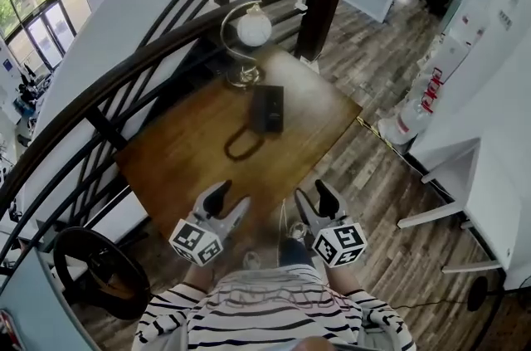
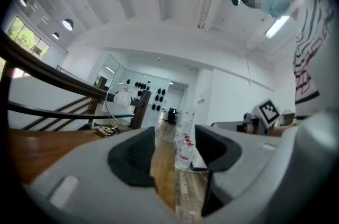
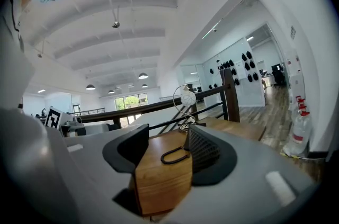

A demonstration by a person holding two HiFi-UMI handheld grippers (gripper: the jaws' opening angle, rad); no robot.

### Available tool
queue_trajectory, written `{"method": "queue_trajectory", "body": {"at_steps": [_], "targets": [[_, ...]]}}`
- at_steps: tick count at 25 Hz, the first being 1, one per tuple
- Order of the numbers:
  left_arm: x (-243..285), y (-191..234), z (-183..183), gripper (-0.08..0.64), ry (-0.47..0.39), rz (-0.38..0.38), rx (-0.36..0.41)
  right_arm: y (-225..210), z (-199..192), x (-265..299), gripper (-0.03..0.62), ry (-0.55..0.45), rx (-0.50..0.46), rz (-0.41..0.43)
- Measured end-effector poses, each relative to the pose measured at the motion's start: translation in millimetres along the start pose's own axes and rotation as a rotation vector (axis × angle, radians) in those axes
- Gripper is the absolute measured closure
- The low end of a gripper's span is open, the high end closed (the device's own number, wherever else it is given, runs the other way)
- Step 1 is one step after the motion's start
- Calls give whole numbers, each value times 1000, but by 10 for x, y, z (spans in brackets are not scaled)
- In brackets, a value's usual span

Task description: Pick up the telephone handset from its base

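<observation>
At the far left a dark curved stair railing (image 1: 124, 75) sweeps past the brown wooden table (image 1: 182, 167), and below it, by the floor, sits a black round wheel-shaped object (image 1: 91, 270). The grey left gripper (image 1: 231, 198) hangs over the table's near edge, pointing level; in the left gripper view its two dark-padded jaws stand apart (image 2: 175, 157) with nothing between them, only the table edge and the floor beyond showing in the gap. Further in, towards the table's far side, a desk lamp with a white globe shade on a curved brass arm (image 1: 253, 28) stands on its brass foot, and just beside that foot lies the black rectangular telephone (image 1: 267, 107), flat on the wood and well apart from both grippers (at this size the handset cannot be told from its base). A black cord (image 1: 241, 143) loops from the telephone's near end across the tabletop. The grey right gripper (image 1: 314, 198) is level with the left one, near the table's near corner; the right gripper view shows its jaws apart too (image 3: 169, 151), empty, with the cord (image 3: 175, 154) and the lamp (image 3: 186, 98) seen far off through the gap. At the right, clear plastic water bottles with red labels (image 1: 411, 113) stand on the plank floor near a white desk (image 1: 448, 175).
</observation>
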State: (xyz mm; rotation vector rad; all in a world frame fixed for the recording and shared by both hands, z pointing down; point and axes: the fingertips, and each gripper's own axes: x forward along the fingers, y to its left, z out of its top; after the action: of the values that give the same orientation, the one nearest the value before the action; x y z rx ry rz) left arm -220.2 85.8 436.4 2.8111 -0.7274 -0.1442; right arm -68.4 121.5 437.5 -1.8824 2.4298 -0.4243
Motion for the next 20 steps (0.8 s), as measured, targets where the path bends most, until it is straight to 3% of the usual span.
{"method": "queue_trajectory", "body": {"at_steps": [10,20], "targets": [[439,293,7,325,-1,101,6,-484,137,487,368,2,1,76],[1512,466,58,330,-46,259,18,-1450,396,1007,368,53,-75,241]]}}
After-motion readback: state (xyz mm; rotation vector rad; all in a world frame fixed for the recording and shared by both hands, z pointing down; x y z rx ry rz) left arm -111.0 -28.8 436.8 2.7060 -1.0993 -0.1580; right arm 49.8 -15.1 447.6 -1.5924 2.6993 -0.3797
